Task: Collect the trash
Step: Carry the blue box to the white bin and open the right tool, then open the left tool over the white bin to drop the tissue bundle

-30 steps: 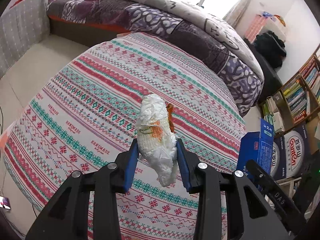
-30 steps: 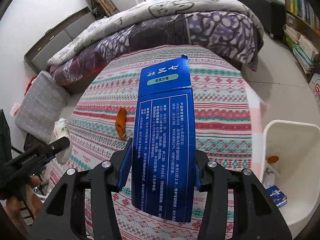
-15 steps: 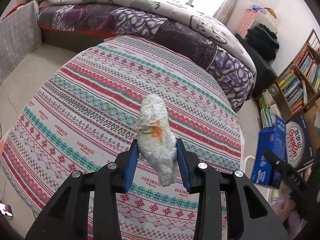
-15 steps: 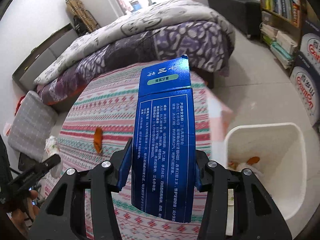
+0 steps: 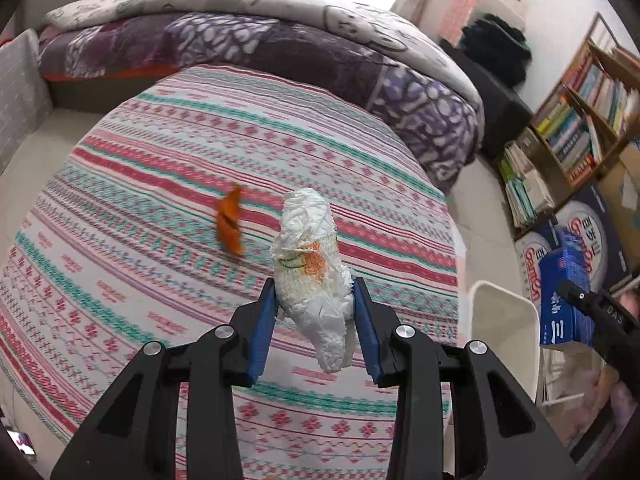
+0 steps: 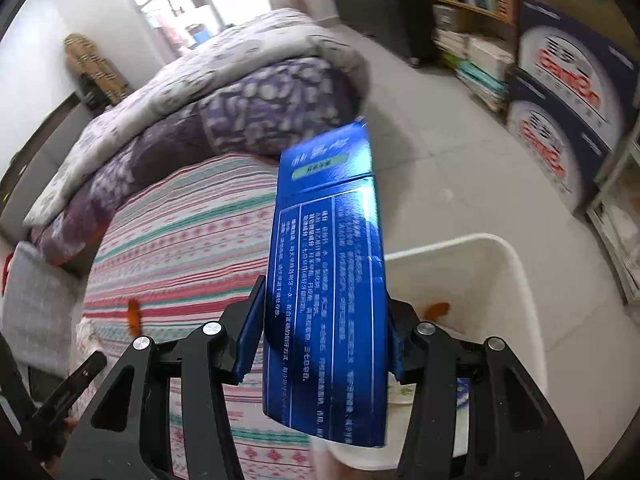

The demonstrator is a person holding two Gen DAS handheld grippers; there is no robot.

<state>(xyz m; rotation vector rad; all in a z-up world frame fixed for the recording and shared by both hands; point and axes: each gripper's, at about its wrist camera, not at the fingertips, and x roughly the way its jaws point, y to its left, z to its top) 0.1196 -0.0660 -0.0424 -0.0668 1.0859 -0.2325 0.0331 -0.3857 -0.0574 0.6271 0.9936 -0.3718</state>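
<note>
My left gripper (image 5: 315, 312) is shut on a crumpled white paper wad (image 5: 310, 264) with orange print, held above the striped round table (image 5: 160, 184). An orange peel (image 5: 229, 225) lies on the table left of the wad; it also shows in the right wrist view (image 6: 133, 315). My right gripper (image 6: 326, 320) is shut on a flattened blue toothpaste box (image 6: 328, 280), held over the near rim of a white trash bin (image 6: 516, 276). The bin (image 5: 502, 332) stands on the floor right of the table. It holds an orange scrap (image 6: 437, 310) and some paper.
A bed with a purple patterned quilt (image 5: 280, 48) stands behind the table. Bookshelves (image 5: 580, 120) and stacked printed cartons (image 6: 568, 92) line the right wall. A grey cushion (image 6: 32, 300) lies on the floor at the left.
My right gripper has swung right with the blue box, from over the table to over the bin. My left gripper has shifted right too, so the orange peel shows left of the wad.
</note>
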